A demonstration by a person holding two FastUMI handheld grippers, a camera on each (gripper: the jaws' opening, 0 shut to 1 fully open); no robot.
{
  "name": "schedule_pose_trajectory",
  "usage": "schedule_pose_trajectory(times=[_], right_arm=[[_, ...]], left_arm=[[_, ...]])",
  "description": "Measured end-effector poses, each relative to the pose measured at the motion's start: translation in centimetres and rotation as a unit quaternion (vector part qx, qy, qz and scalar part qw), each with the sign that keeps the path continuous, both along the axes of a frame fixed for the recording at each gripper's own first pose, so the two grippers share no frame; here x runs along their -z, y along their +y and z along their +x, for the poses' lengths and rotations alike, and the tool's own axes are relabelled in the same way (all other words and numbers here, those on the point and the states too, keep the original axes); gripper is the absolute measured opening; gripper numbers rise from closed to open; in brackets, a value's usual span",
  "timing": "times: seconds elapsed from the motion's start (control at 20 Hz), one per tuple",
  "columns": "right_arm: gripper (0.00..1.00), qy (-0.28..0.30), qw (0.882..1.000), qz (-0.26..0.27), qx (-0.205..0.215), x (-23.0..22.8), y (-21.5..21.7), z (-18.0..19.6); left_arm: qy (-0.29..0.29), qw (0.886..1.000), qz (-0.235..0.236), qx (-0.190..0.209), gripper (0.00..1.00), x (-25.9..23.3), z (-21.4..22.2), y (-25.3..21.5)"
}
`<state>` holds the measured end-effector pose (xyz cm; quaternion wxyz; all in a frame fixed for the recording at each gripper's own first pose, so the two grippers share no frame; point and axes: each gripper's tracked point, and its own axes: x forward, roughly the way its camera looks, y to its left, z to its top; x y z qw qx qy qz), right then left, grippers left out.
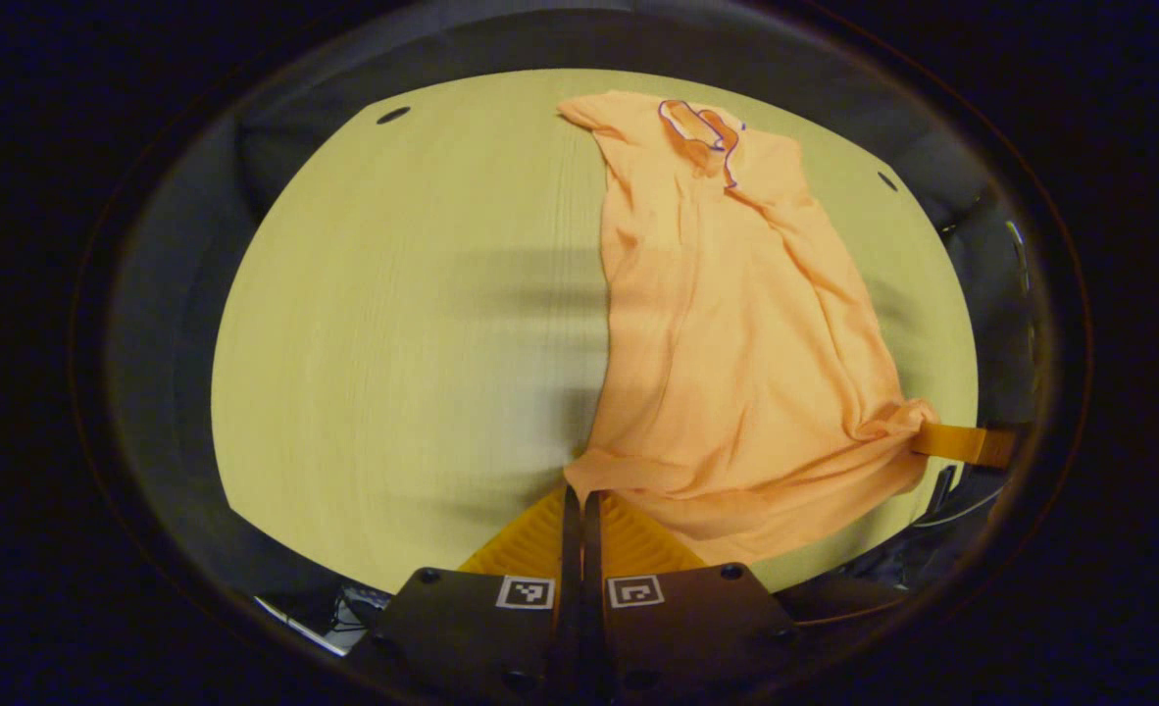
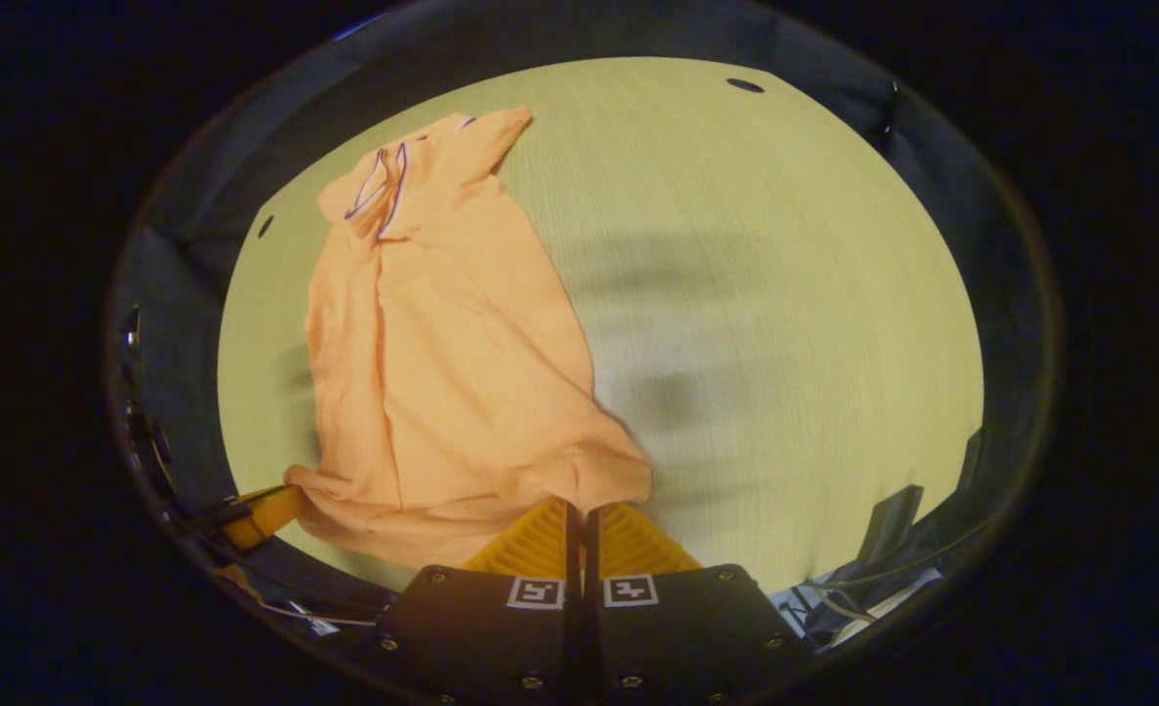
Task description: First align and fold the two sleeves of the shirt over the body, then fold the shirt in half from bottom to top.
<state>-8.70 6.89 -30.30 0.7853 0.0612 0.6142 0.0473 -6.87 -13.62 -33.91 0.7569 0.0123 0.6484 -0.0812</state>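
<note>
- In the left gripper view, our left gripper [image 1: 579, 505] has its fingers pressed together on the hem corner of the orange shirt [image 1: 727, 324], at 6 o'clock.
- In the right gripper view, our right gripper [image 2: 579, 515] pinches the other hem corner the same way.
- The shirt lies on the pale table [image 1: 393, 324], its collar [image 1: 702, 132] toward 12 o'clock.

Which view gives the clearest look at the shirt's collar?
The left gripper view: the collar opens toward the camera, its dark trim tracing a full loop at the far end of the shirt. The right gripper view shows the collar flatter, its trim as thin lines.
</note>
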Motion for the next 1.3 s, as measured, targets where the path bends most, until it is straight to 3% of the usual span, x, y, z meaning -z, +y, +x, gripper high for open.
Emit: schedule_pose_trajectory(times=[0.2, 0.55, 0.6, 0.7, 0.8, 0.95, 1.3], right_arm=[[0.00, -0.030, 1.000, 0.004, 0.002, -1.7, 0.4, 4.5], [0.00, -0.085, 0.996, 0.020, 0.005, -5.6, 2.0, 14.9], [0.00, -0.097, 0.995, 0.022, 0.005, -6.5, 2.2, 17.0], [0.00, -0.116, 0.993, 0.023, 0.005, -7.9, 2.5, 20.0], [0.00, -0.133, 0.991, 0.027, 0.007, -8.6, 3.0, 22.8], [0.00, -0.155, 0.987, 0.042, 0.026, -10.6, 2.9, 27.1], [0.00, -0.183, 0.979, 0.072, 0.051, -9.7, 4.9, 32.9]], left_arm=[[-0.025, 0.999, -0.010, -0.020, 0.06, -2.6, 6.5, -0.4], [-0.088, 0.995, -0.020, -0.042, 0.07, -9.7, 25.3, -1.1], [-0.101, 0.994, -0.020, -0.040, 0.07, -9.8, 29.0, -3.5], [-0.119, 0.992, -0.022, -0.037, 0.07, -12.5, 31.7, -2.5], [-0.135, 0.990, -0.027, -0.040, 0.06, -11.5, 33.1, -3.1], [-0.158, 0.986, -0.028, -0.047, 0.06, -12.9, 39.1, -3.6], [-0.214, 0.975, -0.023, -0.056, 0.06, -12.5, 46.2, -3.9]])
